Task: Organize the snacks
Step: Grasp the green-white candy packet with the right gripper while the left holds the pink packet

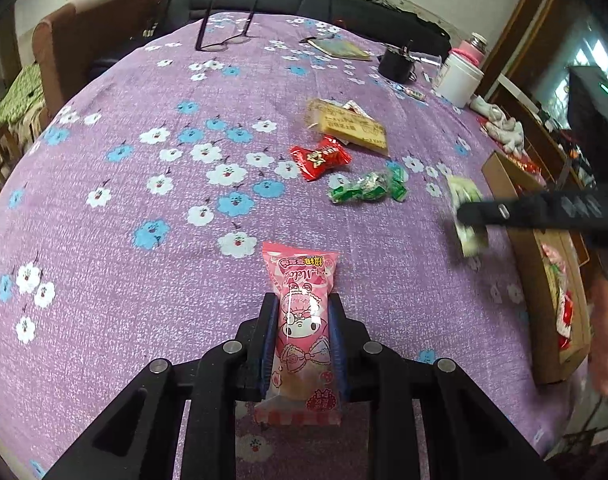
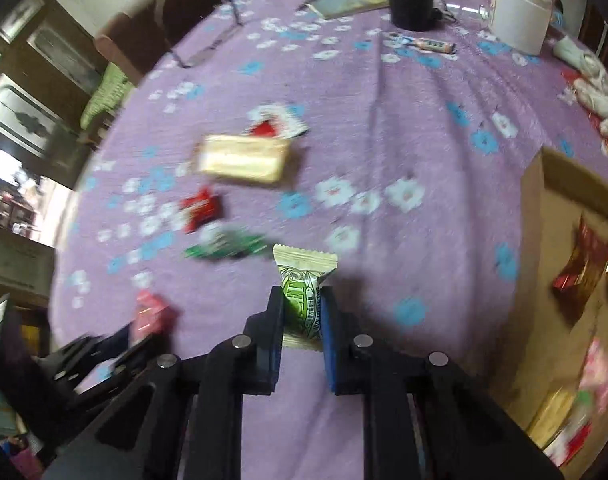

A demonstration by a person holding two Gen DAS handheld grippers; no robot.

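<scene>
Two grips are live, and either could fail. Our left gripper (image 1: 302, 320) is clamped on the pink snack packet (image 1: 300, 320), pads pressing its middle; the long ends hang free, so a quick swing could let it slide out. To its right, beyond the loose red candy (image 1: 319, 158) and green candies (image 1: 367, 188) ahead on the tabletop (image 1: 144, 184), our right gripper (image 2: 302, 312) is squeezed tight on the green-and-cream sachet (image 2: 304, 280), which sticks out past the fingertips. We judge that a snag on the near wall of the cardboard box (image 2: 531, 216), to that gripper's right, could knock it loose.
</scene>
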